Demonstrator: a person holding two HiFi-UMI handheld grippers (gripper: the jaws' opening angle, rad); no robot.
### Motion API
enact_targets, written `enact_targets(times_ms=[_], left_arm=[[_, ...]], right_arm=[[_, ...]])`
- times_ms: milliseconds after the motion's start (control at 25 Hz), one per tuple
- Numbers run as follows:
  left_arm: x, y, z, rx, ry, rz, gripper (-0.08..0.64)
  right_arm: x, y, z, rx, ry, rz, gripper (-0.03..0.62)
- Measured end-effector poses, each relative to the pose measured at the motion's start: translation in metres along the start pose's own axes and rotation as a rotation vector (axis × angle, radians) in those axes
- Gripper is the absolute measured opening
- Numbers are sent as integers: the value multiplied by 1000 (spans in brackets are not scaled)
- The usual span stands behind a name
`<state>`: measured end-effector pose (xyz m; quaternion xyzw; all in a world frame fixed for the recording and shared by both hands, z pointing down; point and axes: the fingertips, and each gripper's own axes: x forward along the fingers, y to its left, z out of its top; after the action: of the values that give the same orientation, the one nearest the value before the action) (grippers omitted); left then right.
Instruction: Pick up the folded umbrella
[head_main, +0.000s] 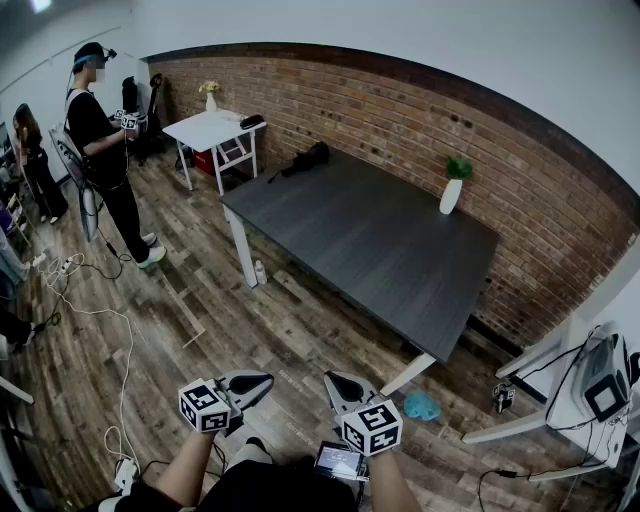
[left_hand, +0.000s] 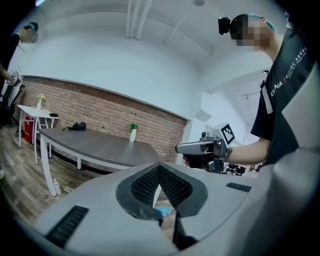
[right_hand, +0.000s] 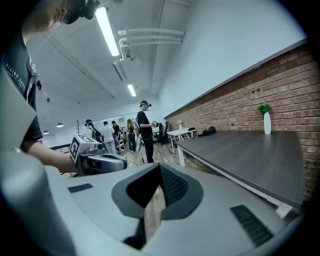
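Grippers, 2: left gripper (head_main: 262, 380) and right gripper (head_main: 333, 380), both clenched empty, parked low since approach seems unstarted; black folded umbrella (head_main: 305, 158) lies at far end of dark grey rectangular tabletop (head_main: 370, 240), well apart

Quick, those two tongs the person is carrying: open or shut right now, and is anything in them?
Left tongs: closed, holding nothing.
Right tongs: closed, holding nothing.
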<state>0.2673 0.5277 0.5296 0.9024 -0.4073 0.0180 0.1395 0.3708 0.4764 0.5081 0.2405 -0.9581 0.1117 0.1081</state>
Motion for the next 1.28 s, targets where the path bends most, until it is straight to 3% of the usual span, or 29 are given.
enact_targets(times_ms=[1280], left_arm=[[4, -6, 3, -14, -36, -4, 3]], right_arm=[[-8, -16, -5, 44, 0, -9, 11]])
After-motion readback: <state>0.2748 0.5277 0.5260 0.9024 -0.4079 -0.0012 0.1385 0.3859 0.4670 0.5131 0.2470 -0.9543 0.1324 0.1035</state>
